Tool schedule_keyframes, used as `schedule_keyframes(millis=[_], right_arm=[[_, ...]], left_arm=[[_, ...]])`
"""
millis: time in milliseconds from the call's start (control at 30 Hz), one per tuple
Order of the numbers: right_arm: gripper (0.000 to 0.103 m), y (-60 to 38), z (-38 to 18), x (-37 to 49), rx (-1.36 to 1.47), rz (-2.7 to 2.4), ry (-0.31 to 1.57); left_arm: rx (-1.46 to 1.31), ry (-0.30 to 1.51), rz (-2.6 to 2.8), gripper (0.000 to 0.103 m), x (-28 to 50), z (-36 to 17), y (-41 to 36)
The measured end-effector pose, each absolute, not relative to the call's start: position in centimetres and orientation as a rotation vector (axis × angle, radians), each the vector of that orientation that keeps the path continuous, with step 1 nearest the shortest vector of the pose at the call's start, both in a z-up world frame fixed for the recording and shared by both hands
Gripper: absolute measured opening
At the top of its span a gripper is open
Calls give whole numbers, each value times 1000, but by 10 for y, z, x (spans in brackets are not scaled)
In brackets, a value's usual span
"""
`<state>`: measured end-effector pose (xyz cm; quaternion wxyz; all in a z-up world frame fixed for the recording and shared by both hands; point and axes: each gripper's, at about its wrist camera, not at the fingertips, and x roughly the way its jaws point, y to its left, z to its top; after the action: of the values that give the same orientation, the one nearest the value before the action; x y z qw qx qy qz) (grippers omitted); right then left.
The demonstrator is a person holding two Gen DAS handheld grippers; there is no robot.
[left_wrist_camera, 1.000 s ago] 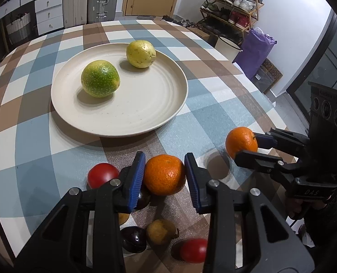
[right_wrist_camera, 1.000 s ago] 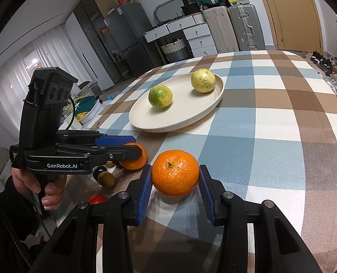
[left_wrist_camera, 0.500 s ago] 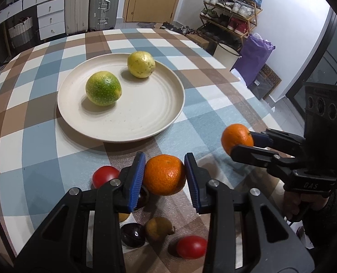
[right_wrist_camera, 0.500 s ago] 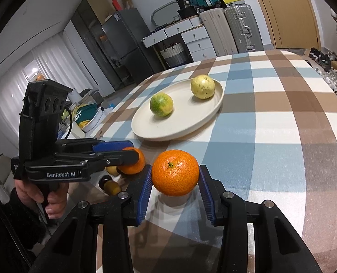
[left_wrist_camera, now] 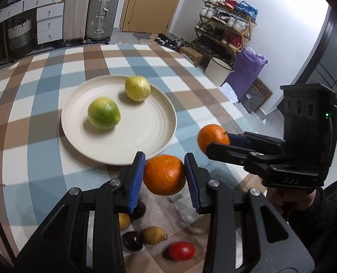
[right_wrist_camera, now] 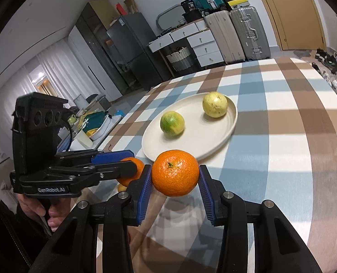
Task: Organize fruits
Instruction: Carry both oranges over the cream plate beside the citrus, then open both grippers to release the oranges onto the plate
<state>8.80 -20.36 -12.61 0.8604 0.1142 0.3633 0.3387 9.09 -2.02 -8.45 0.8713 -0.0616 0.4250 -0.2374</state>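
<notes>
1. Oranges fill both of my claws: my left gripper [left_wrist_camera: 164, 174] clamps one orange [left_wrist_camera: 164, 174] between its blue pads, and my right gripper [right_wrist_camera: 175, 176] clamps a second orange [right_wrist_camera: 175, 175] the same way.
2. Both fruits hang clear of the checked tablecloth [left_wrist_camera: 43, 86], lifted just short of the near rim of the cream plate [left_wrist_camera: 159, 141].
3. Taking the plate as my landmark, a green citrus [left_wrist_camera: 103, 113] sits left of its middle and a yellow fruit [left_wrist_camera: 137, 88] sits toward its far edge, so the near and right parts of the dish look bare.
4. From my left claw the plate lies straight ahead and slightly left, its rim almost under the orange; I judge this hand the nearer one.
5. From my right claw the plate lies ahead too, and my left claw sits to the left of that line.
6. Oranges are round, so no long axis matters; I only need forward travel over the rim.
7. Loose fruit remains on the near side of the plate below my left claw: a red tomato [left_wrist_camera: 181, 251], a dark plum [left_wrist_camera: 132, 240] and a brownish fruit [left_wrist_camera: 153, 235].
</notes>
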Motion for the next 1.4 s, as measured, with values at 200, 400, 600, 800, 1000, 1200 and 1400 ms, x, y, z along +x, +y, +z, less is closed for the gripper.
schedule_keyframes(millis=[200, 400, 600, 800, 1000, 1200, 1400], right_arm=[[40, -197, -118, 110, 249, 724, 757], [40, -192, -116, 134, 261, 719, 769], [40, -188, -118, 153, 261, 713, 783], [40, -183, -125, 167, 209, 681, 804], [41, -181, -136, 180, 191, 673, 827], [41, -178, -143, 188, 168, 667, 840], [45, -177, -146, 189, 143, 647, 831]], left_arm=[[-142, 880, -501, 33, 110, -71, -16], [-148, 878, -494, 33, 135, -68, -13], [-156, 886, -487, 33, 161, -69, -14], [-162, 904, -489, 33, 186, -79, -19], [-161, 912, -495, 33, 205, -86, -23], [-159, 919, -488, 33, 219, -94, -27], [-149, 919, -489, 33, 224, -97, -32]])
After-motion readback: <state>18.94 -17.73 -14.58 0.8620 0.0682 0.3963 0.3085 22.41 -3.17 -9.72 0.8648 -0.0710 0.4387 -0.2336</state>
